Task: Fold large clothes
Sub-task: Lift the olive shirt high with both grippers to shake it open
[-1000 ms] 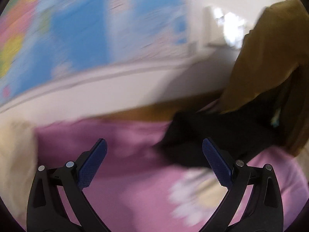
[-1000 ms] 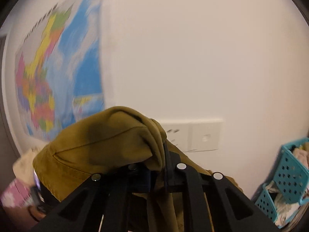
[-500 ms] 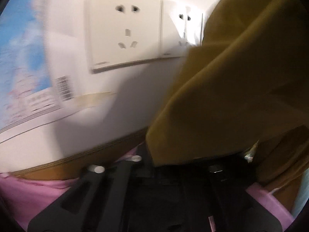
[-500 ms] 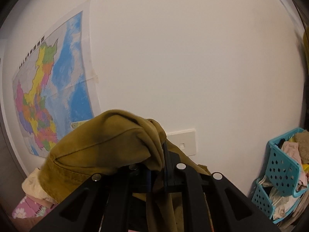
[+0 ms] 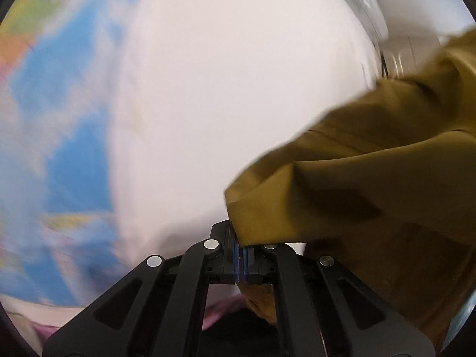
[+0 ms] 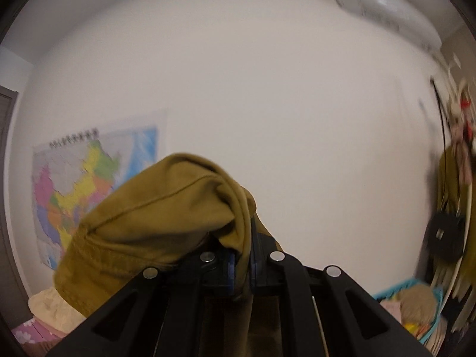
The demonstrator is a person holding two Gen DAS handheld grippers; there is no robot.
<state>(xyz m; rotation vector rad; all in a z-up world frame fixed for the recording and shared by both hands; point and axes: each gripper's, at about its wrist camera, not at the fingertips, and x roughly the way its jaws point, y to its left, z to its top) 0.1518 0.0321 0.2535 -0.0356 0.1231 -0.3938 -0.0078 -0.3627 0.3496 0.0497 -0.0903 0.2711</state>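
Two tools, both clamped on the same olive garment, so I'm treating this as the lift-and-spread step. Left tool: blue pads pressed together with a corner of the cloth's edge pinched at their tip, thin bite, fabric running off to the right of that view and hanging below. Right tool: jaws nearly shut with a thicker bunch of the olive cloth between them, a seamed fold humped over the left finger and the rest dropping out of frame underneath. The garment is in the air between the two tools, not resting on anything I can see; a strip of pink bedding shows low in the left view, pink floral bedding in the right. Beyond that: white wall, a coloured map, an air conditioner high up, a blue basket of clothes at lower right. To do this well, I'd say: keep both grips firm, pull the hands apart until the top edge goes taut and level, let the cloth hang free to drop its creases, then lay it flat on the bed. My worry is the left bite; it looks shallow and a jerk could slip it. I can't tell which part of the garment either tool holds.
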